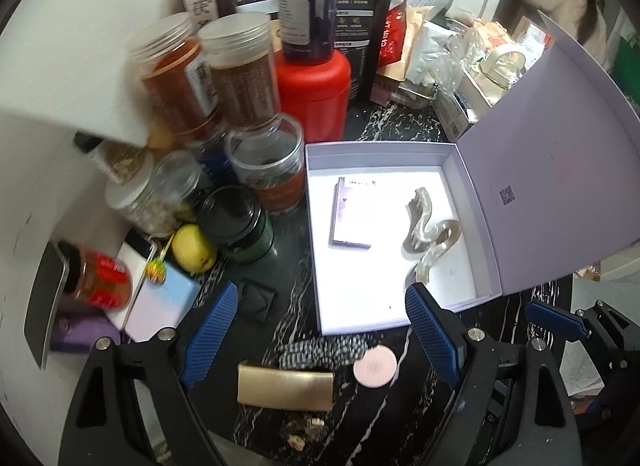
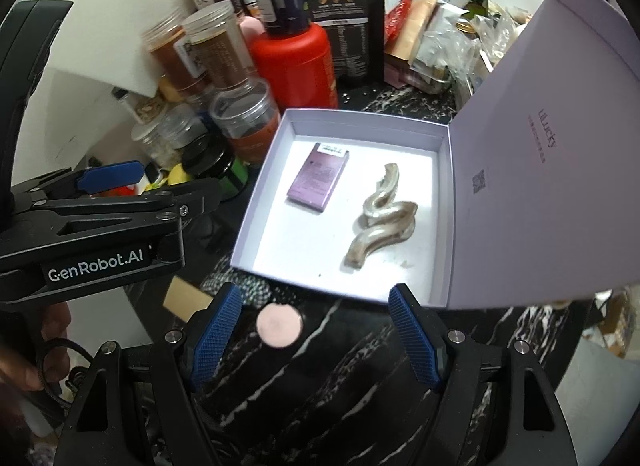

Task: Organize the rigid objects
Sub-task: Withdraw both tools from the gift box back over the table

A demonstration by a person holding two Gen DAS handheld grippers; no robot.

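Nearest, left gripper (image 1: 320, 336): jaws apart, holding nothing; gold clip (image 1: 285, 386) and pink disc (image 1: 375, 366) low between them on black marble counter (image 1: 372, 426). Right gripper (image 2: 316, 336): jaws apart, holding nothing; same pink disc (image 2: 279, 324) just inside left jaw. Ahead of both jaw pairs: open lavender box (image 2: 260, 221), lid raised at right, containing purple card pack (image 2: 318, 178) and silver wavy hair clips (image 2: 382, 215). Beyond, left of jaws: red canister (image 1: 314, 93) among jars.
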